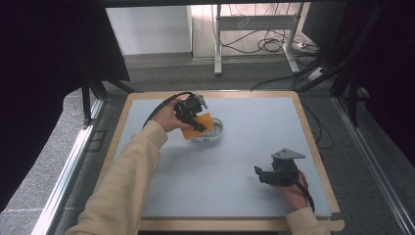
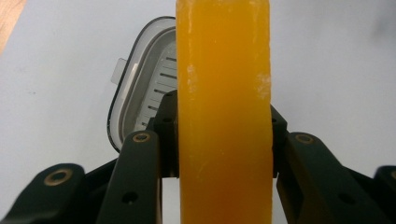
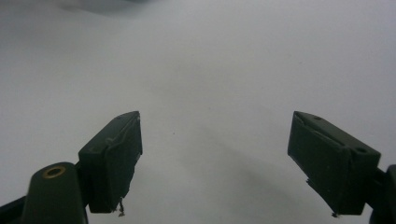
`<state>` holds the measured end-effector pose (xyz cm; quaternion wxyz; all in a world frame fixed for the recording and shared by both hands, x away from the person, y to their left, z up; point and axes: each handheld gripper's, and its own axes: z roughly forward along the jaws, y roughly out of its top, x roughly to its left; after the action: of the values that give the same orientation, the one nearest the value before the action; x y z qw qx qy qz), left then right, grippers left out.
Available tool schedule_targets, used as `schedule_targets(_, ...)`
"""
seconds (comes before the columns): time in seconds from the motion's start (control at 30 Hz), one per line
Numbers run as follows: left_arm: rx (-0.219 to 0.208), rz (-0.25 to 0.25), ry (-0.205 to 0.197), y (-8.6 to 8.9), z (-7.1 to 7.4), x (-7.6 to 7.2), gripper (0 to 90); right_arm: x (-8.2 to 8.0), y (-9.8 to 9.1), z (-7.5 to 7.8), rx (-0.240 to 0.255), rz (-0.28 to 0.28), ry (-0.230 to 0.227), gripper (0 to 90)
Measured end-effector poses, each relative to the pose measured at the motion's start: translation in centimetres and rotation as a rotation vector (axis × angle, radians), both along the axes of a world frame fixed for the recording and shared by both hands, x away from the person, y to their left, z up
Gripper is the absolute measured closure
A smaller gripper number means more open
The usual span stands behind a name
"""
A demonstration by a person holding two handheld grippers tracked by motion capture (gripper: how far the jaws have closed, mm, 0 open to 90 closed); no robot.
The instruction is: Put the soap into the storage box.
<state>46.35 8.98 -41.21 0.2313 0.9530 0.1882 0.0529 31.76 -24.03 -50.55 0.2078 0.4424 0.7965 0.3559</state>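
Note:
My left gripper point(image 1: 198, 125) is shut on an orange bar of soap point(image 1: 199, 125), held just above a pale soap dish point(image 1: 215, 131) at the table's middle rear. In the left gripper view the soap point(image 2: 224, 112) stands on edge between the black jaws, hiding most of the slatted white dish point(image 2: 147, 79) behind it. My right gripper point(image 1: 259, 175) rests low at the front right of the table, pointing left. The right gripper point(image 3: 215, 158) is open, with bare grey tabletop between its fingers.
The grey tabletop point(image 1: 235, 166) has a wooden border point(image 1: 318, 147). Beyond the far edge lie a floor with cables and a metal desk frame point(image 1: 254, 29). Dark curtains hang at both sides.

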Motion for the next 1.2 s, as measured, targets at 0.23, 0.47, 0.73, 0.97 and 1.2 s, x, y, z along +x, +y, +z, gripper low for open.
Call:
schedule_targets(0.23, 0.014, 0.003, 0.007, -0.5, -0.4, 0.9, 62.1, 0.0, 0.2, 0.0, -0.001, 0.003, 0.001, 18.1)
schedule_targets(0.47, 0.024, -0.033, 0.006, -1.5, -0.4, 1.9, 62.0, 0.1, 0.0, 0.0, 0.0, 0.002, 0.003, 18.1)
schedule_targets(0.73, 0.04, -0.081, 0.007, -2.8, -1.3, 2.8, 62.0, 0.2, -0.4, -0.1, 0.006, -0.003, 0.007, 18.1)
schedule_targets(0.97, 0.051, -0.105, 0.01, -2.9, -1.9, 3.3, 62.0, 0.1, -0.2, -0.2, -0.004, 0.007, 0.009, 18.1)
schedule_targets(1.2, 0.071, -0.107, 0.016, -3.0, -2.5, 3.7, 62.0, 0.2, -0.2, -0.3, -0.005, 0.005, 0.01, 18.1)
